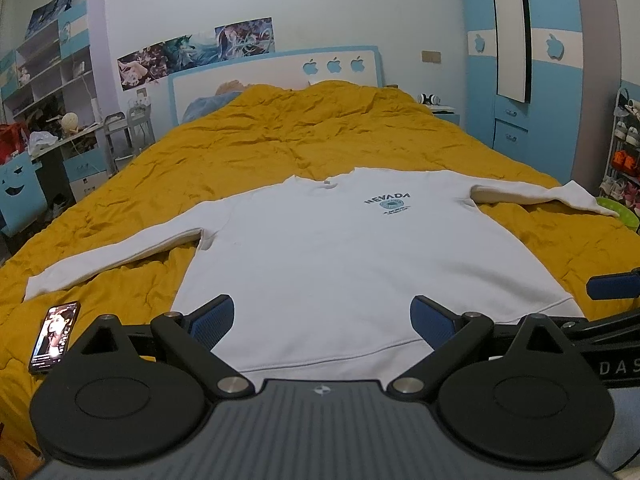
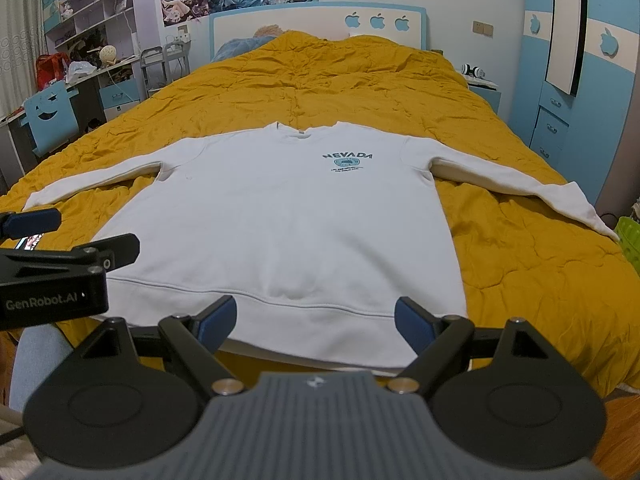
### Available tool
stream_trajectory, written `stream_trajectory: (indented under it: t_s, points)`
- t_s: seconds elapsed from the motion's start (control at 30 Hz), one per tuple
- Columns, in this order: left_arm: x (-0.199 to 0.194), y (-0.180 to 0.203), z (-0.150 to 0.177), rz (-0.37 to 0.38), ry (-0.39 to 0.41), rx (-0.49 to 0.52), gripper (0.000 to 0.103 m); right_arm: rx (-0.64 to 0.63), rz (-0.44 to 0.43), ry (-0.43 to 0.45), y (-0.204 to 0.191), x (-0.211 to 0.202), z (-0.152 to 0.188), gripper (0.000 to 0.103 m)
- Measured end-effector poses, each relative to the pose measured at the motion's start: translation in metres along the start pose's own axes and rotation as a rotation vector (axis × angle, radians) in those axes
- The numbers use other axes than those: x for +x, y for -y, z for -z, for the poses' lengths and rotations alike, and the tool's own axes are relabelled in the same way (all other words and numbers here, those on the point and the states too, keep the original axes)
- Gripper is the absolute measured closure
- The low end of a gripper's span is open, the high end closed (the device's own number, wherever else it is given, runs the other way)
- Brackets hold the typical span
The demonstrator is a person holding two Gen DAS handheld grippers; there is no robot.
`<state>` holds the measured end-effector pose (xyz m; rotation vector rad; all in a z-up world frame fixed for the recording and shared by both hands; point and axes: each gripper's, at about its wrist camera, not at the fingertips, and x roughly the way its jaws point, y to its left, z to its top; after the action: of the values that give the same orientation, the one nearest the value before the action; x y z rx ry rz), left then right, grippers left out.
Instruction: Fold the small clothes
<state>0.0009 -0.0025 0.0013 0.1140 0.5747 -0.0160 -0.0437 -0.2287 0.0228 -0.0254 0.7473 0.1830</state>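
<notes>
Left wrist view: bedding is a wrinkled mustard-yellow quilt [image 1: 320, 136] covering the whole bed. A white long-sleeved sweatshirt [image 1: 328, 248] printed "NEVADA" is laid flat on it, front up, both sleeves spread outward, hem nearest the camera. The left gripper [image 1: 322, 322] is held over the hem with its blue-padded fingers spread wide and nothing between them. A lit smartphone [image 1: 54, 336] lies on the quilt just beside the left sleeve cuff. A white-and-blue headboard [image 1: 276, 68] with apple cut-outs, anime posters [image 1: 196, 52], a cluttered desk [image 1: 60, 140] and a blue wardrobe [image 1: 516, 80] are noted beyond.

Right wrist view: the same sweatshirt [image 2: 280, 216] is seen flat on the quilt [image 2: 520, 260], its hem at the foot edge of the bed. The right gripper [image 2: 316, 326] is positioned just short of the hem, fingers wide apart, holding nothing. The left gripper [image 2: 76, 236] is seen at the left edge, beside the sweatshirt's lower corner. A green basket [image 2: 630, 236] is partly visible at the right.
</notes>
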Motion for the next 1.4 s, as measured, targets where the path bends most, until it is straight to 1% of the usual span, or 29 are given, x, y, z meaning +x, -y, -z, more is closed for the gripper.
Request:
stream_trajectory:
  t_s: [1.4]
  points:
    - [0.0005,-0.0031,0.0023,0.0,-0.003,-0.003,0.0,0.001,-0.001,-0.004,0.0002,0.0006,-0.0007,0.021]
